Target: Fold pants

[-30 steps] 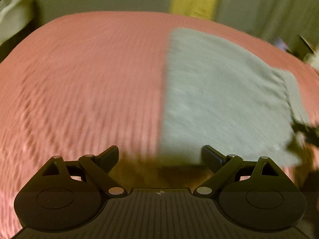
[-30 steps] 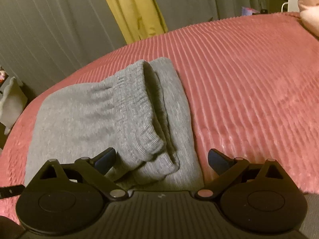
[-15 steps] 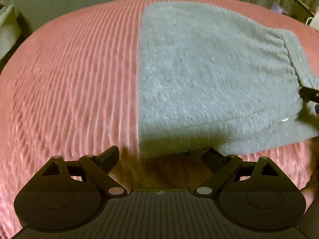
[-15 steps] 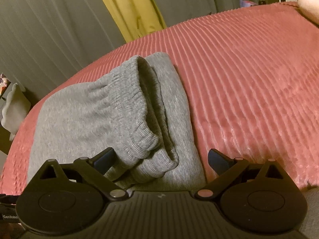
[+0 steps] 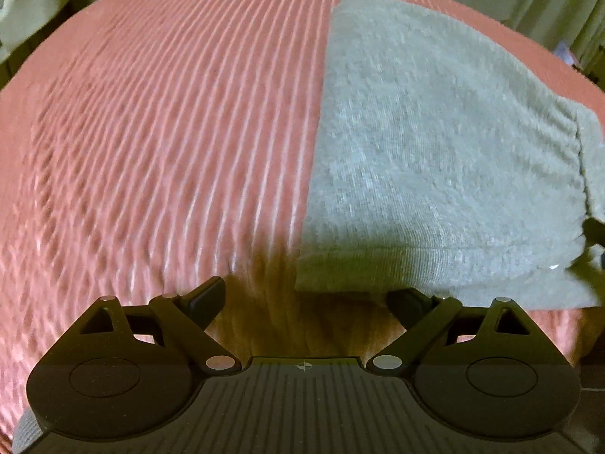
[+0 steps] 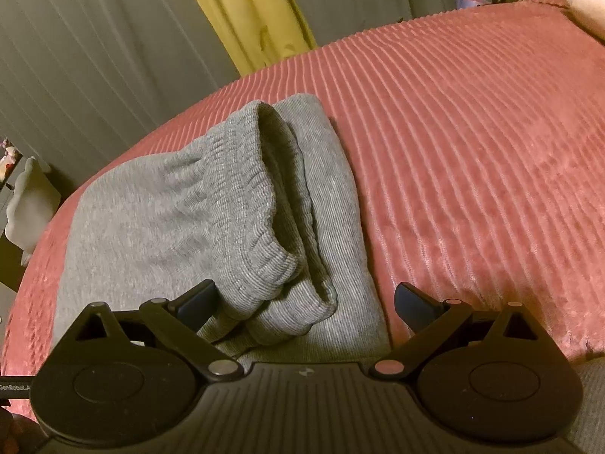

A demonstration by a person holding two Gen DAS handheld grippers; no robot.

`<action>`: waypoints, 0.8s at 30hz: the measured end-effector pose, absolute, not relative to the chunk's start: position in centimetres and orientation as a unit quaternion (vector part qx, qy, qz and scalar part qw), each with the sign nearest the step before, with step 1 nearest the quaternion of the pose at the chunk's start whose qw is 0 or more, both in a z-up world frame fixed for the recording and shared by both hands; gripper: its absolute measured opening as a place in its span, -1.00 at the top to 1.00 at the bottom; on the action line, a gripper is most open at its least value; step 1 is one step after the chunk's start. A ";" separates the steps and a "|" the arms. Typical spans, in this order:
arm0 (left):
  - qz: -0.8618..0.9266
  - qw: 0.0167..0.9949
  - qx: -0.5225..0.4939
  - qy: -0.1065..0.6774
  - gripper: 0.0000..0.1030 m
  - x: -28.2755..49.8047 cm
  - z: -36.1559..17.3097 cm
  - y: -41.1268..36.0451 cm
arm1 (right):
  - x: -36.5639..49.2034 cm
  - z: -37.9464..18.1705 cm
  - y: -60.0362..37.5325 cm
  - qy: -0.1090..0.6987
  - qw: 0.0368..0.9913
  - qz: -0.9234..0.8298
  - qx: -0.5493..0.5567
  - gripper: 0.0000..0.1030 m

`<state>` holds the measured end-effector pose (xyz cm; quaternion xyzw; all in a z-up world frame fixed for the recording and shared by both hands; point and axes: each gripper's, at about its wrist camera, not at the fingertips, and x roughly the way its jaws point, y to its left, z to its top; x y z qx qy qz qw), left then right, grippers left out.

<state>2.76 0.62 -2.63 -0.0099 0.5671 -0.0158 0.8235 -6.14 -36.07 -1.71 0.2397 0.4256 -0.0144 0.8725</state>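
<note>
The grey pants lie folded in layers on the pink ribbed bedspread. In the right wrist view the pants show their ribbed elastic waistband on top, curling up. My left gripper is open and empty at the near left corner of the folded pants; its right finger sits at the fold's lower edge. My right gripper is open and empty, with the waistband end between its fingers. The right gripper's tip shows at the right edge of the left wrist view.
The bedspread stretches wide to the right of the pants. Grey curtains and a yellow curtain hang behind the bed. A white object stands off the bed's left side.
The left gripper came down close to the pants' near left corner and then shifted left. The right gripper barely moved. Both stayed open.
</note>
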 end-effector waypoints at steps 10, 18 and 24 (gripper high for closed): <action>0.030 0.851 -0.055 0.522 -0.87 1.3 1.7 6.7 | -4.7 -1.1 -37.6 0.444 0.856 0.023 0.264 -0.92; -0.146 0.822 -0.126 0.536 -0.91 7.7 -1.0 5.1 | -1.4 -3.2 -41.3 0.467 0.813 0.091 0.335 -0.92; -0.218 0.777 -0.166 0.566 -0.91 11.1 -4.3 3.0 | 0.5 -5.3 -43.9 0.473 0.772 0.162 0.392 -0.92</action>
